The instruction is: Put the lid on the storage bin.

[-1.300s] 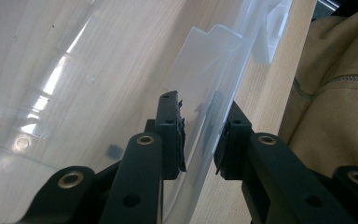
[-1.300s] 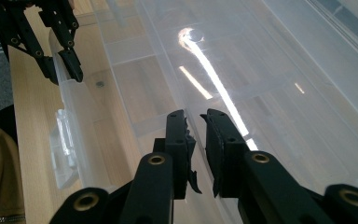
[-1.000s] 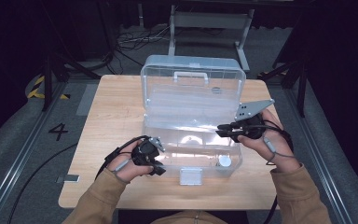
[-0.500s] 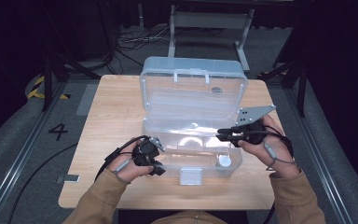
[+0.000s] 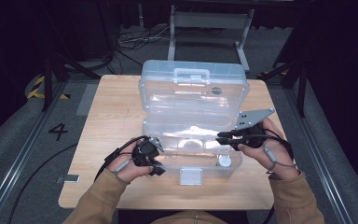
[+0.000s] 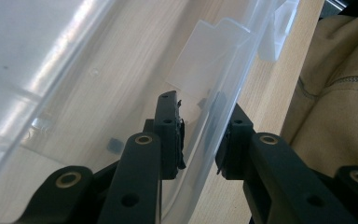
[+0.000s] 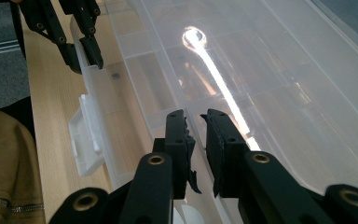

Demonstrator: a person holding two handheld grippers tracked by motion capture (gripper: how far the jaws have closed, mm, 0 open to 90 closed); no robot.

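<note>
Dim surroundings, sharp views, glare streak on the plastic box [image 7: 223, 79].

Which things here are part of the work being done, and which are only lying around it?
Part of the work:
- clear plastic box, open, lid up
- left gripper, jaws astride the box's front wall
- right gripper, over the box's right end
- white latch on the box front

Only lying around:
- wooden table
- cables on the floor behind
- metal stand behind the table

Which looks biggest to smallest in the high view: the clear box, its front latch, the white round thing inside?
1. Clear box.
2. Front latch.
3. White round thing, slightly smaller than the latch.
</note>
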